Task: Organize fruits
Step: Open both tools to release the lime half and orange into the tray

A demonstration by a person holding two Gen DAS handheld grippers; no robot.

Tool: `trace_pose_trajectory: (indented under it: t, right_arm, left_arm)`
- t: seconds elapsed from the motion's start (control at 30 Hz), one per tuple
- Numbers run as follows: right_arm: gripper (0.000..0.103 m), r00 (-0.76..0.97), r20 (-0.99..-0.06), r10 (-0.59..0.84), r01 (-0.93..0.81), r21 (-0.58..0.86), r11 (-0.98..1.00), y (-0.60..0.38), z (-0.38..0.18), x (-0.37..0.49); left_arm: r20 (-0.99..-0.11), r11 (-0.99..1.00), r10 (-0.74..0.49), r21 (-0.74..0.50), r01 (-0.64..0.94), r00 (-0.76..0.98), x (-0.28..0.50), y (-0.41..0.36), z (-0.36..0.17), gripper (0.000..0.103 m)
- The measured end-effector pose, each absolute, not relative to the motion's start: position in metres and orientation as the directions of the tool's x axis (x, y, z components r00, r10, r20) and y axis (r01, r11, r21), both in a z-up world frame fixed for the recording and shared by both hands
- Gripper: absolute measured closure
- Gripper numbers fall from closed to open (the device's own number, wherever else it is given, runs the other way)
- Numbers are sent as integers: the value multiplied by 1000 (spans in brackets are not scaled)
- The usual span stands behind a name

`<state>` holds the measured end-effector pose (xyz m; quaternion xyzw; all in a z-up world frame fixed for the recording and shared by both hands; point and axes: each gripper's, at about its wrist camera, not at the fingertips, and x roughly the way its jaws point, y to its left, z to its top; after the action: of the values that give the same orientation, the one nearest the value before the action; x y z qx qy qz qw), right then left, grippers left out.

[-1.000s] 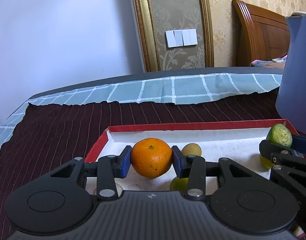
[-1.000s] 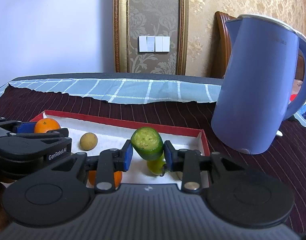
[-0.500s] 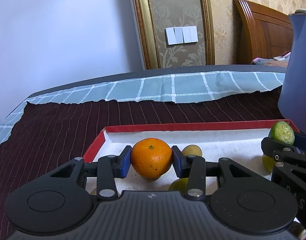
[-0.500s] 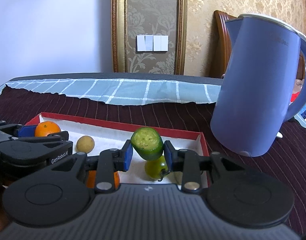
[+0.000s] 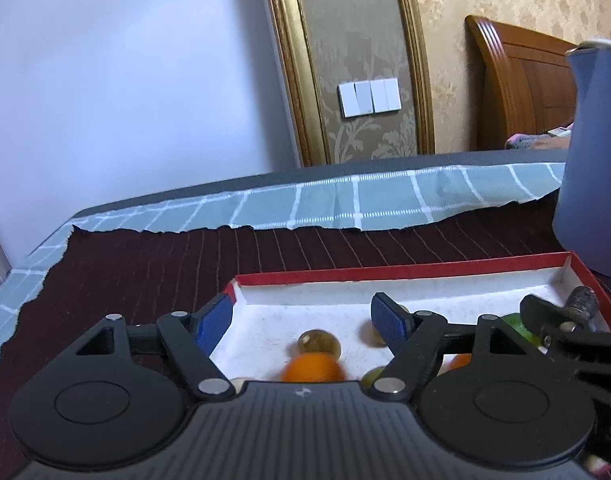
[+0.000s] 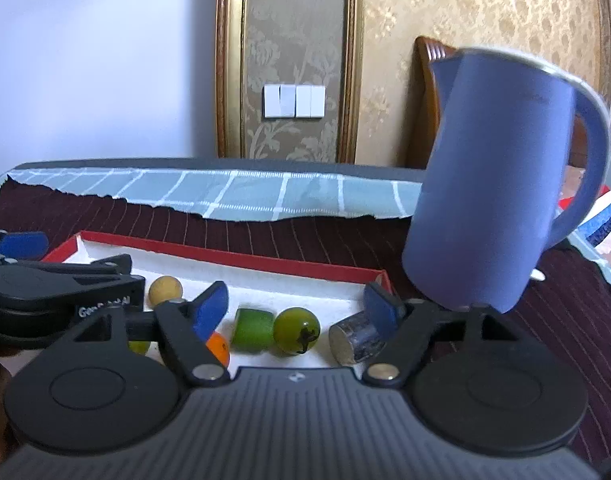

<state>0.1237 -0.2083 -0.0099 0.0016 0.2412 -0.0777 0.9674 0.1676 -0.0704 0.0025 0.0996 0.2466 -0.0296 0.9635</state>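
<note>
Left gripper jaws opening over the red-rimmed tray, gripping nothing, with a blurred orange below and between them. Right gripper jaws likewise opening and empty, a green cut fruit and round green fruit lying in the tray between them, beside a blue kettle.

The orange is just a motion smear, and the left gripper's body covers its lower half. Right of it, another orange fruit only peeks out from behind a finger. In the right wrist view the green chunk left of the green tomato is blurry too. The blue kettle gets chopped by the left view's right edge.
</note>
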Motion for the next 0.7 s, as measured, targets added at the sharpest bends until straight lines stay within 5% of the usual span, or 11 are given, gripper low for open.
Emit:
trace_pose_trajectory:
  t: [0.33, 0.7]
  right_arm:
    - [0, 897, -422, -132, 139, -14, 990, -202, -6, 71]
    - [0, 882, -470, -43, 51, 4, 999, -182, -25, 21]
  left_arm:
    - [-484, 984, -47, 126, 123, 874, 119, -46, 4, 27]
    - [-511, 988, -33, 111, 104, 859, 67, -20, -23, 25]
